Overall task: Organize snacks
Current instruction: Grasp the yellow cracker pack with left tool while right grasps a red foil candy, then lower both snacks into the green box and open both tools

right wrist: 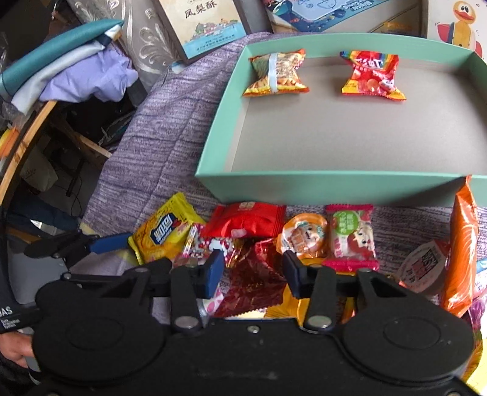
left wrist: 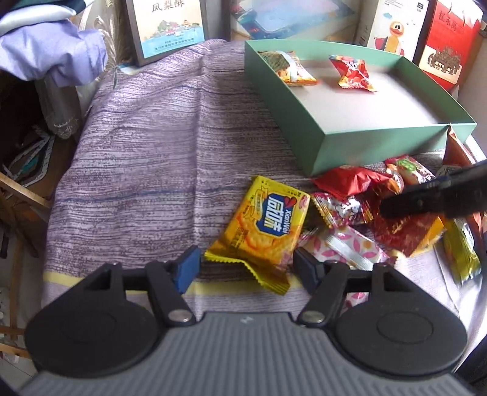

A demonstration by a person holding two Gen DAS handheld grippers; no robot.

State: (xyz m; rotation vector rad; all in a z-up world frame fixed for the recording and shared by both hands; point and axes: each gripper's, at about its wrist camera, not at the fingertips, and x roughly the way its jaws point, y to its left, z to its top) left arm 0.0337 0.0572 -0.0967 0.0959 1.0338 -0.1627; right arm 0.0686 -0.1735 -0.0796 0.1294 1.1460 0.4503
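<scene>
Purple striped cloth (left wrist: 146, 158) over the table, green box (right wrist: 213, 146) near gift cartons, left gripper (left wrist: 245, 265) open around yellow cracker packet (left wrist: 268, 225), right gripper (right wrist: 252, 271) straddling dark red packet (right wrist: 255, 283), grip unclear

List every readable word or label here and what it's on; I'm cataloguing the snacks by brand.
"凤梨酥": on the illustrated box leaning behind the cloth.
"XianWei", with large Chinese characters I can't read surely: on the yellow cracker packet.
"AS", cut off by the frame: on the black band at the left edge.
Print on the red box, tray snacks and remaining wrappers is too small or blurred.
</scene>
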